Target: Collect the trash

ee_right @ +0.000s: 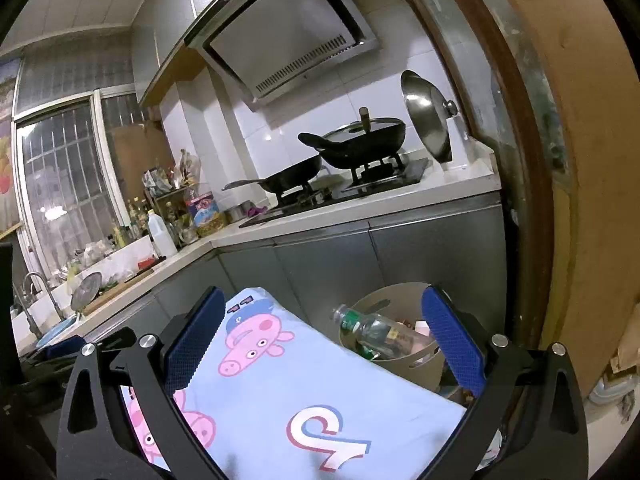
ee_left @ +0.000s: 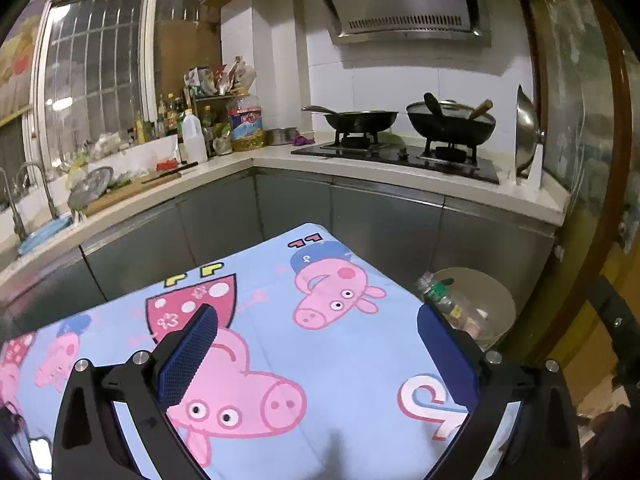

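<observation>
Your left gripper (ee_left: 316, 344) hangs over the cartoon-pig tablecloth (ee_left: 320, 360), its blue-padded fingers (ee_left: 188, 356) spread wide with nothing between them. Your right gripper (ee_right: 324, 340) is likewise spread and empty, low over the cloth's right edge.

The trash sits past that edge: a beige bin (ee_right: 430, 358) stands on the floor against the table's far right corner. A clear plastic bottle (ee_right: 372, 332) with a green label lies tilted across the bin's mouth, neck pointing left over the rim. Other scraps lie under it, too small to identify. In the right wrist view the bottle falls between your fingers but well ahead of the tips; in the left wrist view it sits just beyond the right-hand finger.

Farther back: grey cabinets (ee_left: 384, 220), then a counter with a gas hob (ee_left: 400, 156) carrying two dark woks.
</observation>
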Tool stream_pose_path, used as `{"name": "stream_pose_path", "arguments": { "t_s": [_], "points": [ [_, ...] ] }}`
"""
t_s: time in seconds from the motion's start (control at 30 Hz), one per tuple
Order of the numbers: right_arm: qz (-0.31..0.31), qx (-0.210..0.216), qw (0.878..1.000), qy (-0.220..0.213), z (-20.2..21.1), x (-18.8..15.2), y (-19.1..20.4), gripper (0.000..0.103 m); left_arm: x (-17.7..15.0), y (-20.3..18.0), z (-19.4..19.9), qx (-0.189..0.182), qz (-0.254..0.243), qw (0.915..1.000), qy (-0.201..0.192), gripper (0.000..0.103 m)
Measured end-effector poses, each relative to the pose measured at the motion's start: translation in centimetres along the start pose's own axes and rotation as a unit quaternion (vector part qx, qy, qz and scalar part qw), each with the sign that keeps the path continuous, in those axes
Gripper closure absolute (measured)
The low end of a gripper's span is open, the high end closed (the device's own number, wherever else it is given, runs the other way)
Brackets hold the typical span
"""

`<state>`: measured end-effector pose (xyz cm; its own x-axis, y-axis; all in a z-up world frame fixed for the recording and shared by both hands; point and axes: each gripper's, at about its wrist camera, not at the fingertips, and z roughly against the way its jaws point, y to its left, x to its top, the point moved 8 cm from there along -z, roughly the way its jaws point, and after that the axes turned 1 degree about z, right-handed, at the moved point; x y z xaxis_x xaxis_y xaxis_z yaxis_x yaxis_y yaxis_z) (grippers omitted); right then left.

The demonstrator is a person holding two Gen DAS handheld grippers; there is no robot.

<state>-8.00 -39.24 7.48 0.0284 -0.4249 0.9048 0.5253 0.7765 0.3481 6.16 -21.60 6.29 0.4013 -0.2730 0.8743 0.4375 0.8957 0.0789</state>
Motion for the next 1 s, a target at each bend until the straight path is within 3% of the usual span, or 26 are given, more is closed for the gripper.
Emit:
{"name": "stream_pose_path", "arguments": {
  "t_s": [0.17,0.4,1.0],
  "points": [
    [-0.001,0.001,1.0,-0.001,0.2,0.1,-0.2,0.005,0.8,-0.2,0.7,0.022,-0.015,0.9995,-0.017,0.004],
    [0.005,0.009,1.0,0.007,-0.3,0.2,0.7,0.005,2.1,-0.8,1.3,-0.004,-0.014,0.9994,-0.031,0.004],
    [-0.007,0.017,1.0,0.019,-0.7,0.0,0.8,0.005,1.8,-0.8,1.0,0.012,-0.016,0.9994,-0.027,0.004]
  ]
}}
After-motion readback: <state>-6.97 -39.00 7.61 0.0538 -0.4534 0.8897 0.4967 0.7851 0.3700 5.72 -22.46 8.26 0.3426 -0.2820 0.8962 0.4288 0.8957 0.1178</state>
